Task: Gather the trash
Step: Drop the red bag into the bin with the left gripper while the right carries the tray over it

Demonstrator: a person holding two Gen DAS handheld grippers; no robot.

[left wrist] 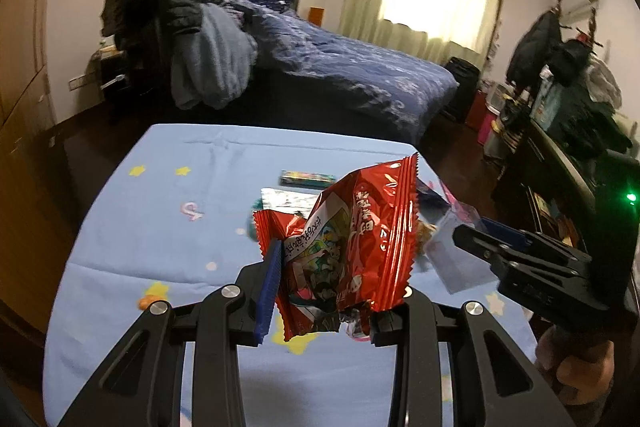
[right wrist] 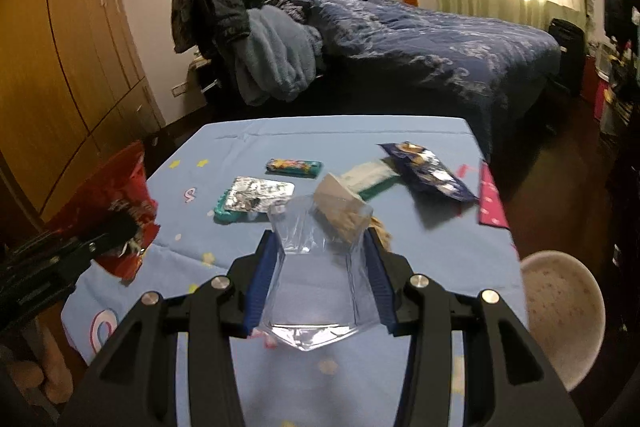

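My left gripper (left wrist: 332, 291) is shut on a crumpled red snack wrapper (left wrist: 360, 239), which it holds up above the blue-clothed table (left wrist: 160, 227). My right gripper (right wrist: 320, 275) is shut on a clear plastic bag (right wrist: 316, 267), with both blue pads pressing its sides. A beige piece (right wrist: 340, 203) shows at the bag's top; whether it is inside I cannot tell. In the left wrist view the right gripper (left wrist: 480, 247) hangs at the right with the clear bag (left wrist: 452, 263). In the right wrist view the left gripper (right wrist: 100, 239) and red wrapper (right wrist: 116, 203) are at the left.
On the table (right wrist: 320, 135) lie a colourful lighter-like item (right wrist: 294, 167), a silver foil blister (right wrist: 258, 195), a white-green wrapper (right wrist: 370, 179), a dark blue snack wrapper (right wrist: 428, 169) and a pink wrapper (right wrist: 492, 199). A round stool (right wrist: 560, 315) stands at the right; a bed (right wrist: 420, 39) behind.
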